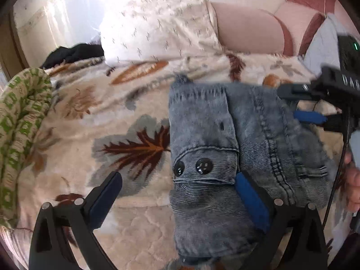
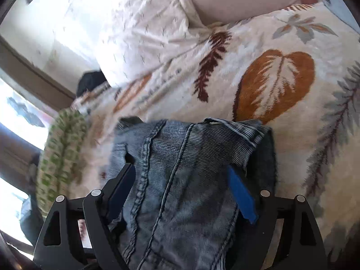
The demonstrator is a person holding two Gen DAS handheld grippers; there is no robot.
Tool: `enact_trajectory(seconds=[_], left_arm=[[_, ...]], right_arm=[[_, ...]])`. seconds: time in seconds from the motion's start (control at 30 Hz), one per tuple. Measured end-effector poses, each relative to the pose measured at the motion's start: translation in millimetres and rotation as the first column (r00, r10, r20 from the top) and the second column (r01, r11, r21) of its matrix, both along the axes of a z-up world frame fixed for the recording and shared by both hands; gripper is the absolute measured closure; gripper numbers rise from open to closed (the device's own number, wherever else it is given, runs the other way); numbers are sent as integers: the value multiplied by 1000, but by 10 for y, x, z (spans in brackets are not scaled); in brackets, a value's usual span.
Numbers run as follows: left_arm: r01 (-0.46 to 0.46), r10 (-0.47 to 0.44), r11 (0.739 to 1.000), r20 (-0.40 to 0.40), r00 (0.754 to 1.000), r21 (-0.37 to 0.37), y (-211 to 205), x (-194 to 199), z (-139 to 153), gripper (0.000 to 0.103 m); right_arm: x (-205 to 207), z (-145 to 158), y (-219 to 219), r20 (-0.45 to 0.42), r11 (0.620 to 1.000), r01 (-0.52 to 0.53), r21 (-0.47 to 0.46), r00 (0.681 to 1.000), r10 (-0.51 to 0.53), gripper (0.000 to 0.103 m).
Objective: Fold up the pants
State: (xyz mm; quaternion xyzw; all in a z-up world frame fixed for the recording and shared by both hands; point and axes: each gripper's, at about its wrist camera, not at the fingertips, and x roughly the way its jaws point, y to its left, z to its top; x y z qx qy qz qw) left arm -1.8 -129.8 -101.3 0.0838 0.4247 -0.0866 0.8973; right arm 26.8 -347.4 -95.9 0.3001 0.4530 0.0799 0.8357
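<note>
Grey-blue denim pants (image 1: 225, 135) lie folded into a compact bundle on the leaf-patterned blanket (image 1: 101, 117), two black buttons facing up. My left gripper (image 1: 177, 175) is open wide. Its blue right pad rests against the bundle's near part and its left finger hangs over bare blanket. My right gripper (image 1: 289, 103) reaches in from the right over the bundle's far right edge. In the right wrist view, the right gripper (image 2: 180, 169) stands open wide astride the pants (image 2: 180, 191), with denim filling the gap and no visible squeeze.
A white patterned pillow (image 1: 157, 22) and pink cushions (image 1: 247, 29) lie behind the pants. A green-patterned cloth (image 1: 22, 123) is bunched at the left edge, with a black garment (image 1: 72, 54) beyond it. A person's hand (image 1: 353, 180) shows at the right.
</note>
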Motion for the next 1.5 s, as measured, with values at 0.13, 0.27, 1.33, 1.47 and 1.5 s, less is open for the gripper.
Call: enact_trajectory(seconds=[0.13, 0.27, 1.33, 1.47, 1.5], left_arm=[[-39, 40, 998, 25, 999, -47, 207, -29, 269, 1], [-116, 116, 988, 0, 993, -104, 537, 12, 380, 1], [-92, -20, 933, -304, 952, -347, 258, 667, -337, 0], [-64, -48, 933, -298, 953, -355, 168, 689, -401, 1], [-64, -48, 930, -294, 954, -362, 170, 691, -401, 1]], right_arm=[[-270, 180, -101, 34, 1000, 26, 7, 999, -26, 20], [-559, 271, -283, 33, 995, 74, 69, 997, -76, 20], [-382, -405, -264, -144, 961, 58, 271, 989, -19, 9], [-309, -437, -250, -124, 952, 54, 301, 992, -17, 8], [-295, -438, -236, -122, 952, 51, 300, 992, -14, 9]])
